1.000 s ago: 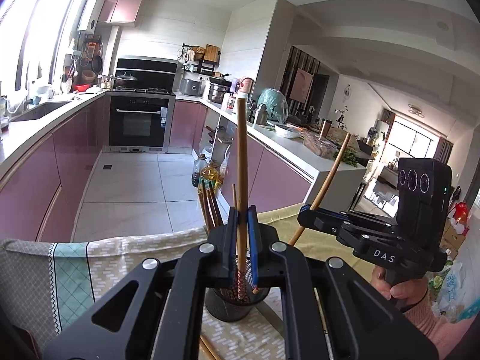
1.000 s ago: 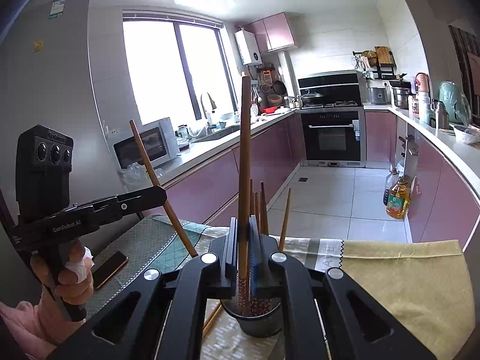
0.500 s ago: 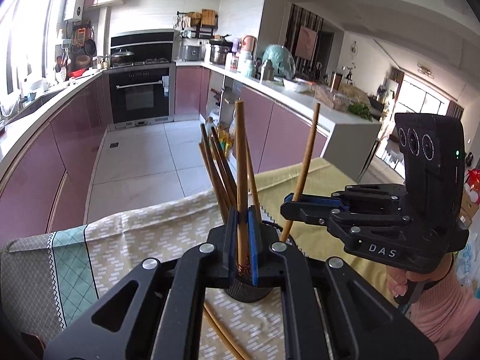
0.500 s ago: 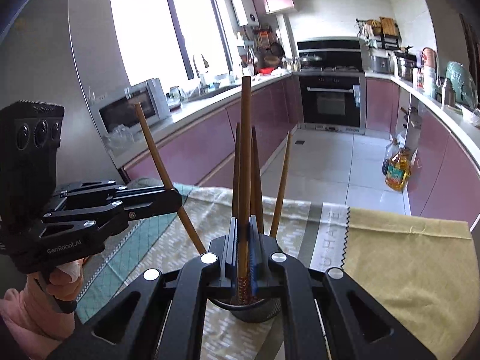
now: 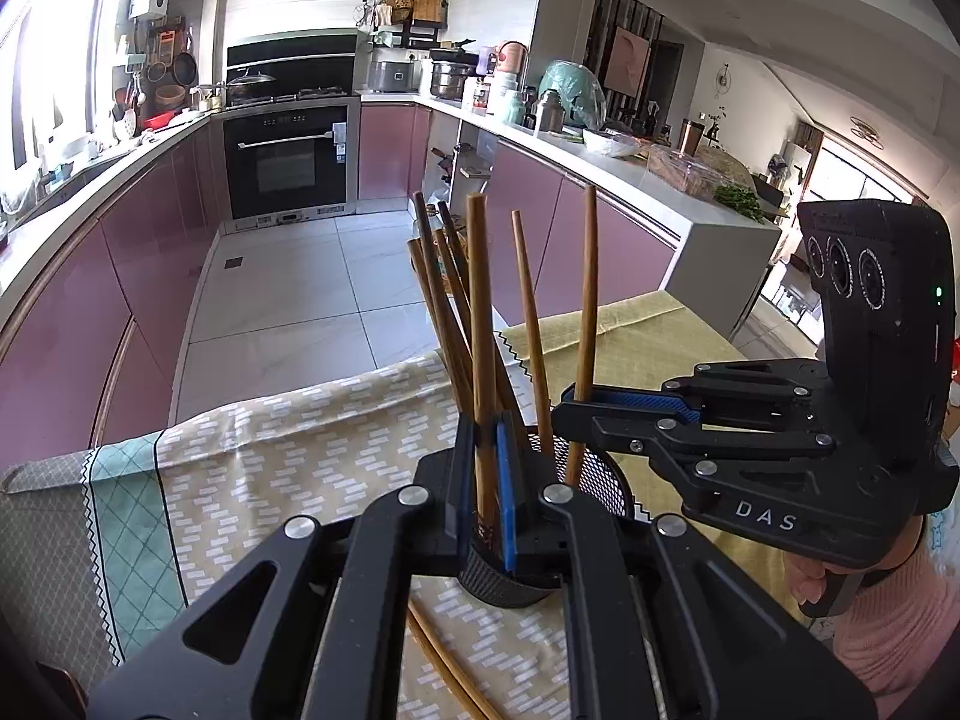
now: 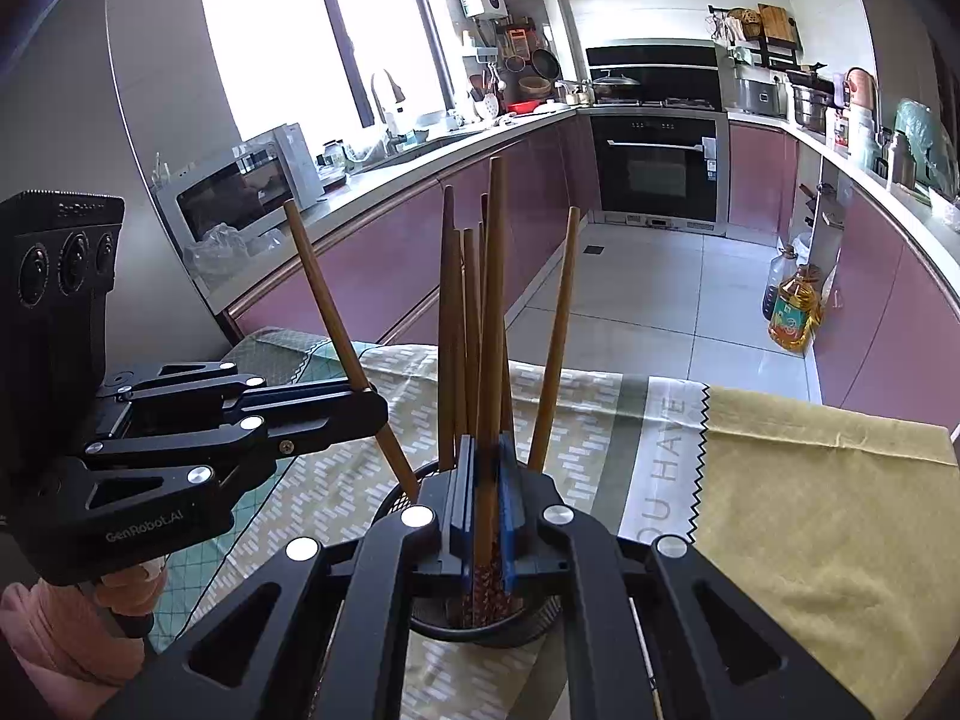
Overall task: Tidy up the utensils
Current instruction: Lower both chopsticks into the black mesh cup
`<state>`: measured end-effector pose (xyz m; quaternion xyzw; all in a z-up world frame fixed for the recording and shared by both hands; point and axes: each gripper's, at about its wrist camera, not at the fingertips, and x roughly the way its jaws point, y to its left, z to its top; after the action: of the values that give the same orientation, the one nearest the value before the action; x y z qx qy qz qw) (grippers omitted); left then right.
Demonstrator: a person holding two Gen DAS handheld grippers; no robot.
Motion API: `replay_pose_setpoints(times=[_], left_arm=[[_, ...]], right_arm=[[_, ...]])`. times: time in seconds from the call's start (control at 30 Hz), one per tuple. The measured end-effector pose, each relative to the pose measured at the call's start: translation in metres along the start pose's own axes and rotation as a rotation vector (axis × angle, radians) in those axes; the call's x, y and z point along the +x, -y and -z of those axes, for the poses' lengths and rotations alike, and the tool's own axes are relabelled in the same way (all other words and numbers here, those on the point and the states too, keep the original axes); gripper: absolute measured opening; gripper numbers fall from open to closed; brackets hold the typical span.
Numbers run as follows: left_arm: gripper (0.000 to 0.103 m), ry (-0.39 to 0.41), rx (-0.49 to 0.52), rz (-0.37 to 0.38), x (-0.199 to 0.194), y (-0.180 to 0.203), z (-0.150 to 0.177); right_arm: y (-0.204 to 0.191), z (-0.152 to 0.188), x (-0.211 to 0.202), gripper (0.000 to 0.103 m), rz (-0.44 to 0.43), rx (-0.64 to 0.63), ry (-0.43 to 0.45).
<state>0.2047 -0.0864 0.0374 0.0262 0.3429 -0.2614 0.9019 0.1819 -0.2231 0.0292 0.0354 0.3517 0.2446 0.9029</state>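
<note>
Each gripper is clenched on one long brown wooden chopstick, held near-upright so its patterned lower end points into the black wire-mesh cylindrical holder (image 5: 600, 480).

- Left gripper (image 5: 485, 480): chopstick (image 5: 480, 312) tip inside the holder.
- Right gripper (image 6: 486, 498): chopstick (image 6: 495, 300) likewise.

The holder stands on the patterned tablecloth (image 5: 270, 456), where further loose chopsticks (image 5: 444, 666) lie beside it.

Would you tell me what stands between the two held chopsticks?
In the left wrist view, one loose chopstick stands in the mesh holder between them.
</note>
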Motion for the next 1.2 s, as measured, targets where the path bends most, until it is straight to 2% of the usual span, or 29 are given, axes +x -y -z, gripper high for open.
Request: replay_pose_setpoints(times=[1.2], left_arm=[[0.008, -0.040, -0.038, -0.010, 0.024, -0.001, 0.004]], right_arm=[[0.004, -0.007, 0.016, 0.007, -0.010, 0.016, -0.004]])
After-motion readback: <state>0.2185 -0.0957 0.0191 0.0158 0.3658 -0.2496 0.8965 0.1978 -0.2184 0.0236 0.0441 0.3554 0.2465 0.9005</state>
